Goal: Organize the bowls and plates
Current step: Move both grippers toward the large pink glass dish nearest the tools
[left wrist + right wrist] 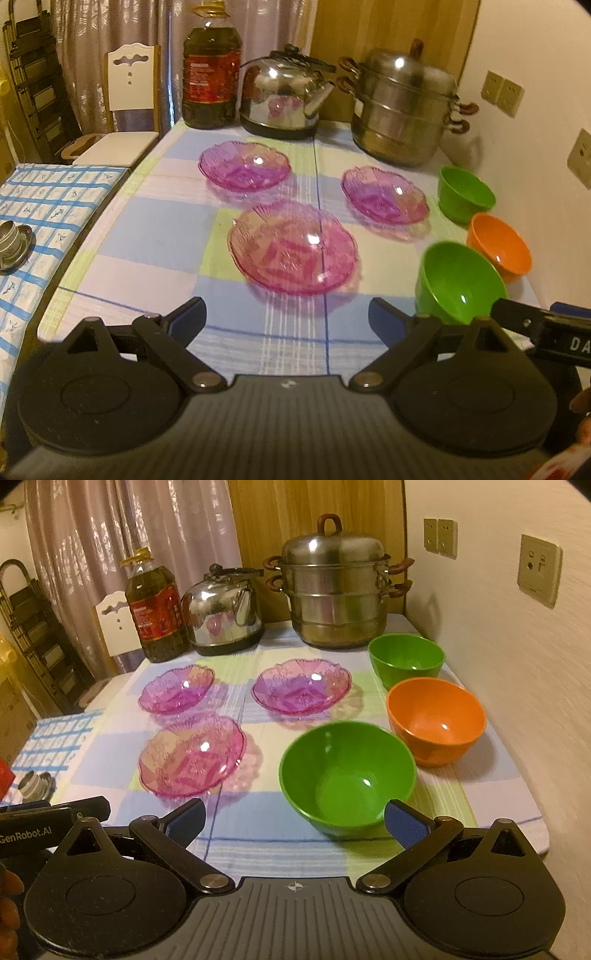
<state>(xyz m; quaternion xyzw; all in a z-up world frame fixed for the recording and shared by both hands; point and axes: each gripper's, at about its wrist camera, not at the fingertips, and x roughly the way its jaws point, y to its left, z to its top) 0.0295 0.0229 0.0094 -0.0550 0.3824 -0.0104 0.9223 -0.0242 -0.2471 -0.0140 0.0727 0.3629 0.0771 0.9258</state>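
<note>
Three pink glass plates lie on the checked tablecloth: a near one (293, 247) (192, 755), a far left one (243, 164) (176, 688) and a far right one (384, 195) (301, 686). Along the right stand a near green bowl (460, 282) (347, 773), an orange bowl (498, 245) (436, 725) and a far green bowl (465, 194) (406, 659). My left gripper (288, 314) is open, just short of the near plate. My right gripper (293, 818) is open, with the near green bowl's front edge between its fingertips.
At the back stand an oil bottle (211, 70) (157, 607), a steel kettle (284, 92) (221, 614) and a stacked steamer pot (400, 110) (334, 590). The wall (517, 701) runs along the right. A second table (37, 221) with a metal cup (13, 240) is on the left.
</note>
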